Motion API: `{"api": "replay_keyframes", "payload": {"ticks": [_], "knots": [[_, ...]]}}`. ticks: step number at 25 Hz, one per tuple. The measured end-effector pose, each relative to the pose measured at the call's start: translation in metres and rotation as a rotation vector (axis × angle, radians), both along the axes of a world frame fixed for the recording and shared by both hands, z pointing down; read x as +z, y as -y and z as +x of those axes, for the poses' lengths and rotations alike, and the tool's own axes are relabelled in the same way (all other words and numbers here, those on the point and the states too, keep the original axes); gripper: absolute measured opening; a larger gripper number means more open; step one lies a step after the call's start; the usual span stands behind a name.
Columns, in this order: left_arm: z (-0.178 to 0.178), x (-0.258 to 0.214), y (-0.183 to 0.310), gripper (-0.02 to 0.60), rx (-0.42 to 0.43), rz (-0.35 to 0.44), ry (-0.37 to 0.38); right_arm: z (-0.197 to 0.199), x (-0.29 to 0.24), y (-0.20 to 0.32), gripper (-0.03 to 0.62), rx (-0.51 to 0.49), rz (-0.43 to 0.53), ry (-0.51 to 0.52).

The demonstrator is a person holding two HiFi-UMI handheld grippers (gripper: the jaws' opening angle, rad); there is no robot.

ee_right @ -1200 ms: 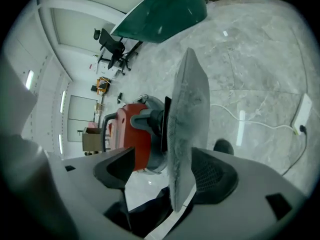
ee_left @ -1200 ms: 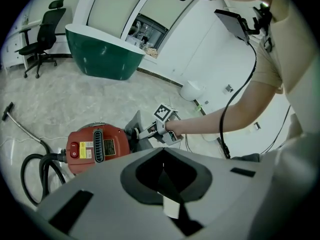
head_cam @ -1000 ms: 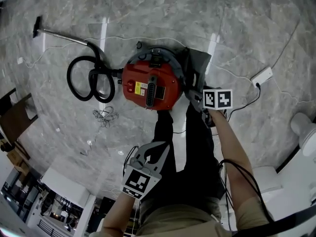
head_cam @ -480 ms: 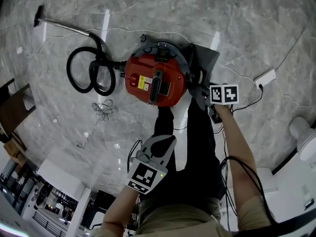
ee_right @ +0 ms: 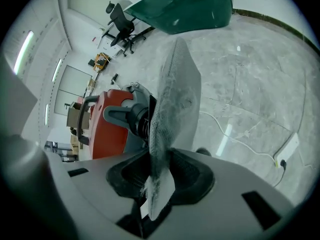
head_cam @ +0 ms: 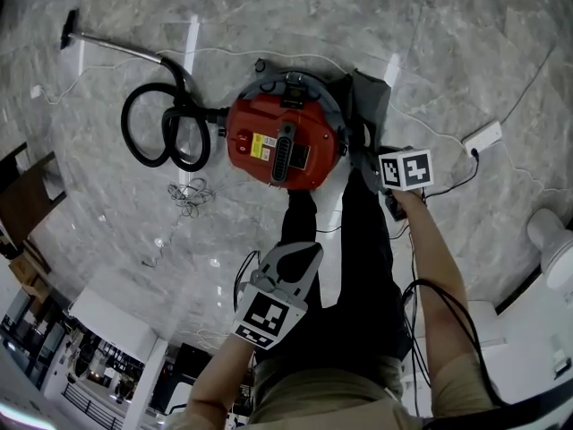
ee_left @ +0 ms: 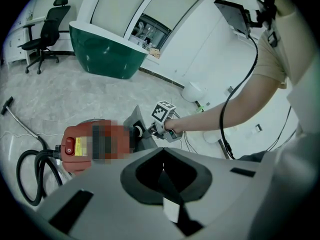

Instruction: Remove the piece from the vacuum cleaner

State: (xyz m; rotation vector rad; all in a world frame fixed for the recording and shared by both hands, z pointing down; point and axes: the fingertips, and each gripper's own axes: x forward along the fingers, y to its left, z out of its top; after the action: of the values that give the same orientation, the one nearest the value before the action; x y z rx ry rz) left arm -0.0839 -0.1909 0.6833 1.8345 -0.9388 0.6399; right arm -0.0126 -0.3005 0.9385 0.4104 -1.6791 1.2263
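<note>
A red vacuum cleaner (head_cam: 282, 141) stands on the marble floor, its black hose (head_cam: 161, 137) coiled to the left. From its right side a grey fabric dust bag (head_cam: 369, 97) sticks out on a black outlet. My right gripper (head_cam: 363, 155) reaches that side. In the right gripper view the grey dust bag (ee_right: 175, 89) runs down between the jaws of my right gripper (ee_right: 155, 184), which are closing and pinch its lower edge. The left gripper (head_cam: 304, 253) hangs near the person's legs, away from the vacuum cleaner (ee_left: 85, 144). Its jaws meet with nothing between them, as the left gripper (ee_left: 162, 171) shows in its own view.
A metal wand (head_cam: 107, 50) with a floor nozzle lies at the far left. A tangle of cable (head_cam: 190, 195) lies in front of the hose. A white power strip (head_cam: 483, 139) and cords lie at the right. A green counter (ee_left: 105, 51) stands farther off.
The right gripper has stayed at the vacuum's right side against the grey bag. The left gripper has moved up slightly. The head view has shifted a little.
</note>
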Motion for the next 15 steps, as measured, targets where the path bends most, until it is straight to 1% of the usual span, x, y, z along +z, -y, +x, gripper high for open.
{"api": "replay_keyframes", "payload": {"ticks": [5, 11, 15], "knots": [[-0.0017, -0.0023, -0.0006, 0.003, 0.010, 0.005, 0.011, 0.0003, -0.0008, 0.0008, 0.100, -0.044, 0.054, -0.001], [-0.0007, -0.0034, 0.0015, 0.003, 0.009, 0.011, 0.018, 0.0016, -0.0011, 0.0010, 0.095, -0.044, 0.091, 0.022], [0.0034, -0.0024, -0.0006, 0.003, 0.014, 0.008, 0.014, 0.0029, 0.0000, 0.0004, 0.094, -0.048, 0.148, -0.005]]}}
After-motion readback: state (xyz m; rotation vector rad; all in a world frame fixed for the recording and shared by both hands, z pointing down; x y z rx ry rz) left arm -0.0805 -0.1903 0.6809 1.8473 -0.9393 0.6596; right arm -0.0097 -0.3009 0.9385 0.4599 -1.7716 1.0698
